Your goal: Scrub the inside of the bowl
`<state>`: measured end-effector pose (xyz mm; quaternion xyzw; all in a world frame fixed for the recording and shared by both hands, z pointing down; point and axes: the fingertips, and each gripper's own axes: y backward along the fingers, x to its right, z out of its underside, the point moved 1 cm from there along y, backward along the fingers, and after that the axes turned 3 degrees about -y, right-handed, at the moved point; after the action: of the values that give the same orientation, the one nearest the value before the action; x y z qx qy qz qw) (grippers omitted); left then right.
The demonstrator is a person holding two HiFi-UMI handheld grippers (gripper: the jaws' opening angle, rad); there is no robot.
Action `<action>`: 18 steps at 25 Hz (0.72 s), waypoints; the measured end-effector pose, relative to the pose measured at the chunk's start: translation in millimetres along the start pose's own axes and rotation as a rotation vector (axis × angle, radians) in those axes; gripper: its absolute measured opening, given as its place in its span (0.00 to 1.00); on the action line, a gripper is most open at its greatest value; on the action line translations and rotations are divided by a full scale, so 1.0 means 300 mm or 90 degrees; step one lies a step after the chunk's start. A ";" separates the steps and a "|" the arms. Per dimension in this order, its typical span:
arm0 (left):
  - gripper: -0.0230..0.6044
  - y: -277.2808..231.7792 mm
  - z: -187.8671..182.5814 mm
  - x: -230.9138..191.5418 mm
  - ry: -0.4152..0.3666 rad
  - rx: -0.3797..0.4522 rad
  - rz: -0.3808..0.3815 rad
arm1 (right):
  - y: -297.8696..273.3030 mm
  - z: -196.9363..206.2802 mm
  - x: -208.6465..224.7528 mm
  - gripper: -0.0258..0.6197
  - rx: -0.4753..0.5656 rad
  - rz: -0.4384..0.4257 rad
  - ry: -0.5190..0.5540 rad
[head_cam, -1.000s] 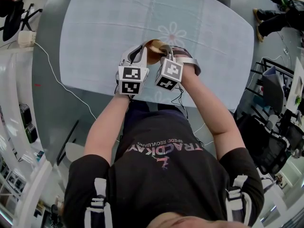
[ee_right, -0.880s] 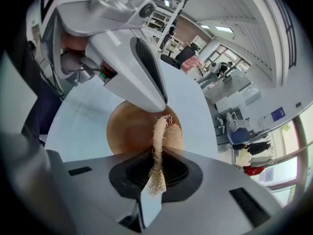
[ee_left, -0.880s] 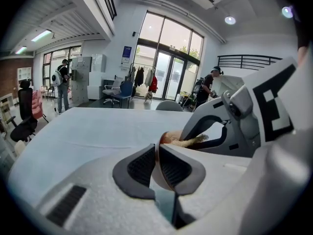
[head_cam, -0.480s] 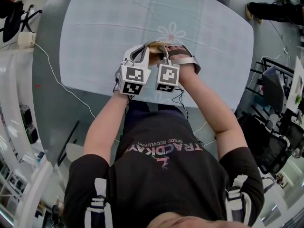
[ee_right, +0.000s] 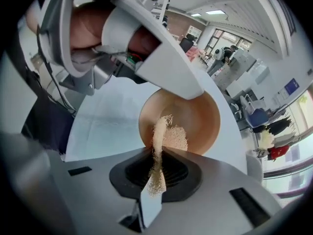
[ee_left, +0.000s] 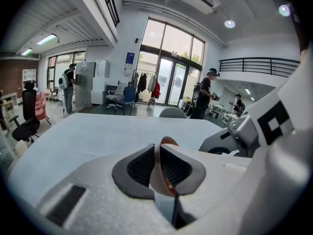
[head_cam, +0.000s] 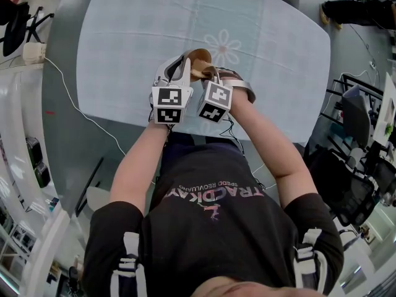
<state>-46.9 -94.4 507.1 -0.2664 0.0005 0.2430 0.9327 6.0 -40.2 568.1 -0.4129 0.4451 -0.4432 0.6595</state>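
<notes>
My left gripper [ee_left: 159, 166] is closed to a narrow gap on the thin rim of the round orange-brown wooden bowl [ee_right: 195, 114]. Its dark ribbed pads press the wall from inside and outside. Those jaws have just opened a touch, with the rim between them. The bowl sits over the near part of the pale blue flower-printed tablecloth [head_cam: 124, 42], tipped so its hollow faces my other tool. I cannot tell whether its base touches the cloth.

My right gripper [ee_right: 156, 169] points steeply down and is pinched almost shut on a pale, straw-coloured fibrous scrubber [ee_right: 165, 135]. The frayed free end of the scrubber reaches into the bowl and lies against the lower inside wall.

The rim hold worries me most. It is a one-sided pinch on a smooth curved wall, so a hard scrubbing stroke could lever the bowl round in the pads or pull it free, and any slackening there makes that likelier. The scrubber is thin and floppy and is caught only along one edge. If I drag it sideways it may fold over or work out of the jaws, and then hard jaw tips would scrape the wood. The two grippers also crowd each other at the rim, so a wide sweep could knock them together.
</notes>
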 end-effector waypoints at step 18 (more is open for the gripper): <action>0.10 -0.004 0.012 0.010 0.043 -0.002 -0.003 | 0.042 -0.049 -0.040 0.09 0.080 -0.113 -0.120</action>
<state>-44.0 -92.2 510.3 -0.2758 0.0311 0.2318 0.9323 -7.8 -27.7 555.1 -0.4483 0.3142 -0.4859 0.6814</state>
